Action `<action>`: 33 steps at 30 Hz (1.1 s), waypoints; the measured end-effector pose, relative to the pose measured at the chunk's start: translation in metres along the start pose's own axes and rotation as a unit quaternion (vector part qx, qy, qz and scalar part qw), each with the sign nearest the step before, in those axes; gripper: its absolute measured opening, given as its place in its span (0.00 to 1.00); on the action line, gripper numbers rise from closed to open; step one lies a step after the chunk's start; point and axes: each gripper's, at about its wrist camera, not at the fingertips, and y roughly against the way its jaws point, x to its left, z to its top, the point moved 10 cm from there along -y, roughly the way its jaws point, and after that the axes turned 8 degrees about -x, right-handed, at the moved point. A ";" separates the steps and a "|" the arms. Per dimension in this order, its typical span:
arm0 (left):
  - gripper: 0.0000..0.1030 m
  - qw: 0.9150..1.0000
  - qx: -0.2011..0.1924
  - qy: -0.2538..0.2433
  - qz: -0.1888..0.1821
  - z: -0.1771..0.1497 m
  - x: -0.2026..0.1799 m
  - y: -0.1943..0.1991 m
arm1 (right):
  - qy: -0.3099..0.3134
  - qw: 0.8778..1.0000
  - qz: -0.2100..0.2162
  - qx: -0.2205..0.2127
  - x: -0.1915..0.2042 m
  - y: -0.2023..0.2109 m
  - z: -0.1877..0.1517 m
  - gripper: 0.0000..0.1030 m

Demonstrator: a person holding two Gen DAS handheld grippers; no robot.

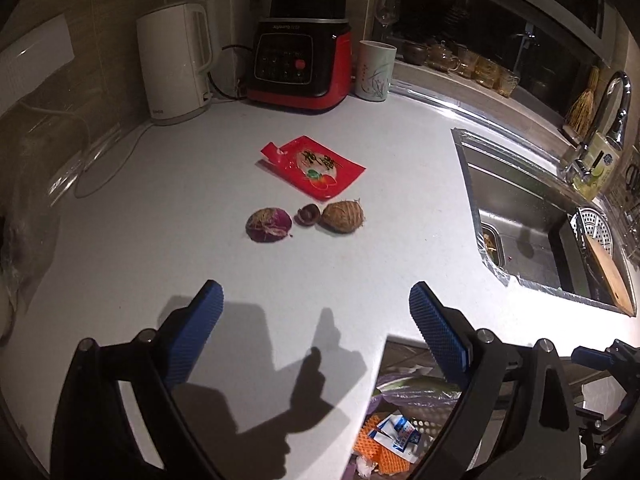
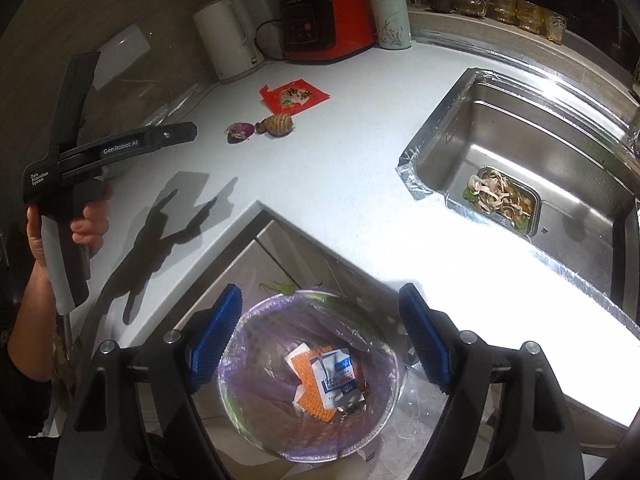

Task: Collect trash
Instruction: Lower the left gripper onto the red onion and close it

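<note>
On the white counter [image 1: 160, 216] lie a red packet [image 1: 312, 168], a purple onion piece [image 1: 267, 225], a small dark brown shell [image 1: 308, 214] and a brown hairy root [image 1: 343, 216]. My left gripper [image 1: 316, 292] hangs above the counter in front of them, open and empty. The right wrist view shows a hand holding the left gripper [image 2: 136, 96] near the same scraps [image 2: 240, 131]. My right gripper [image 2: 320, 292] is open and empty over a purple-lined bin [image 2: 260, 380] on the floor. The bin holds an orange foam net [image 2: 310, 396] and a white-blue wrapper [image 2: 338, 372].
A white kettle [image 1: 176, 68], a red-black blender [image 1: 300, 68] and a white cup [image 1: 374, 70] stand along the back wall. A steel sink [image 2: 520, 140] at the right holds a tray of food scraps [image 2: 500, 196]. Glass cups [image 1: 480, 68] line the sill.
</note>
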 end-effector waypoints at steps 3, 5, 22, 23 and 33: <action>0.88 1.000 0.004 -0.002 -0.009 0.012 0.009 -0.019 | -0.004 1.000 -0.008 0.001 0.000 -0.011 0.010 0.78; 0.88 1.000 0.007 -0.002 -0.014 0.019 0.014 -0.033 | -0.008 1.000 -0.013 0.002 0.001 -0.018 0.016 0.78; 0.88 0.995 0.068 -0.037 -0.071 0.006 0.051 -0.132 | -0.034 0.997 -0.048 0.046 0.003 -0.073 0.032 0.78; 0.88 0.994 0.069 -0.036 -0.074 0.004 0.052 -0.135 | -0.036 0.997 -0.050 0.048 0.003 -0.075 0.032 0.78; 0.71 0.993 0.055 -0.067 -0.083 0.004 0.053 -0.141 | -0.038 0.996 -0.057 0.064 0.007 -0.089 0.033 0.78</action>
